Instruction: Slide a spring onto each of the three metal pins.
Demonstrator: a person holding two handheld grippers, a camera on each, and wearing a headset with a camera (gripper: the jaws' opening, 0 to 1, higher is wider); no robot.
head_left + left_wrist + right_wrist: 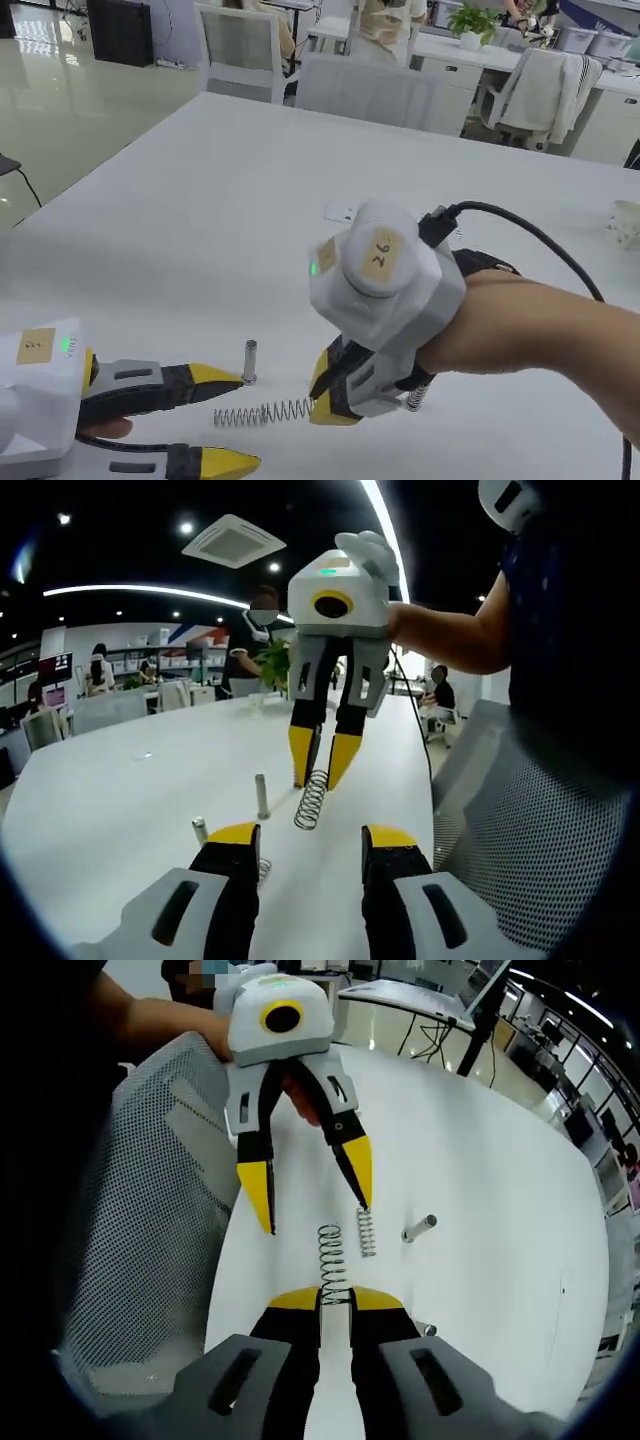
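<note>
My right gripper [318, 402] is shut on one end of a long spring [262, 412], which lies level just above the white table and points at my left gripper [235, 420]. In the right gripper view the spring [331, 1260] runs out from the shut jaws [335, 1300]. My left gripper [312, 838] is open, with nothing between its jaws. A bare metal pin [250, 361] stands upright between the two grippers. A second spring [366, 1232] sits by the left gripper's tip. Another coil [415, 395] stands upright behind the right gripper. More pins [199, 830] [428, 1330] stand nearby.
The white table [200, 220] stretches away wide and bare beyond the grippers. A black cable [530, 235] runs from the right gripper over the person's forearm. A small white item [340, 213] lies mid-table, a cup [625, 222] at the right edge. Chairs stand behind.
</note>
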